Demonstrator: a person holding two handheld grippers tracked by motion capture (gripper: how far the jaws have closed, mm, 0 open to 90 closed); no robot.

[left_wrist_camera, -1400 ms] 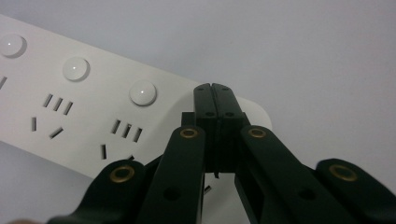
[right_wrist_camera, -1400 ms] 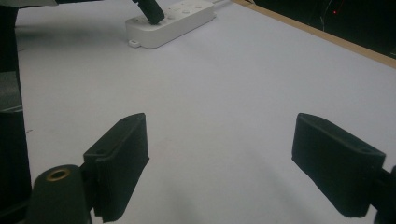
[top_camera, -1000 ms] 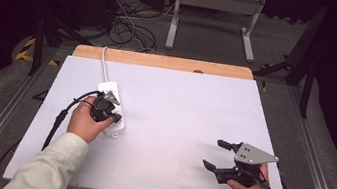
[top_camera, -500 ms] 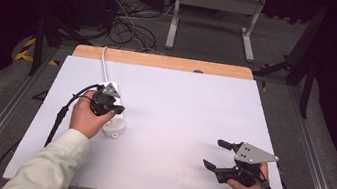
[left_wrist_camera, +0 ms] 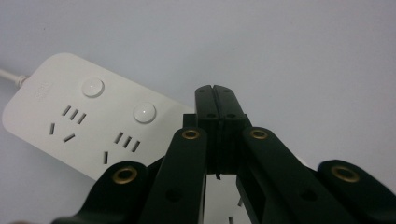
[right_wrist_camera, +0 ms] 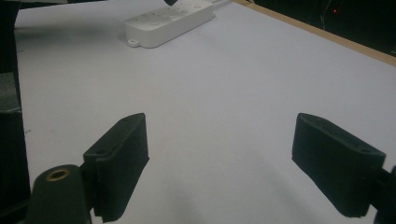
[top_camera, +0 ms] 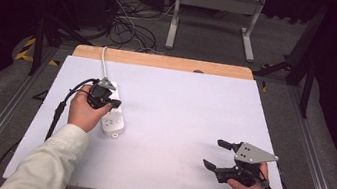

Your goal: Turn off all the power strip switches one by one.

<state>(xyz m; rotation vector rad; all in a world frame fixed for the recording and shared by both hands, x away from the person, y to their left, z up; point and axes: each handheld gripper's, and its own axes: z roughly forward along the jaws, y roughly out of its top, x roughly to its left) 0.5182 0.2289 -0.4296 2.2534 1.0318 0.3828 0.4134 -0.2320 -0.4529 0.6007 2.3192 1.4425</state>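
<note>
The white power strip (top_camera: 113, 119) lies on the left part of the tabletop (top_camera: 189, 113), the left gripper (top_camera: 115, 103) hovers just above it with jaws closed on nothing, and the right gripper (top_camera: 217, 155), well apart, has its jaws wide open.

The power strip (top_camera: 111, 116) lies on the table's (top_camera: 180, 106) left half. The left gripper (top_camera: 117, 103) hangs over it. The right gripper (top_camera: 213, 154) sits well apart, near the right front corner.

Table (top_camera: 194, 113) evenly lit from overhead; surroundings fall to near black. Soft shadows lie beside the power strip (right_wrist_camera: 168, 21). Near jaws slightly blurred; mild grain throughout.
</note>
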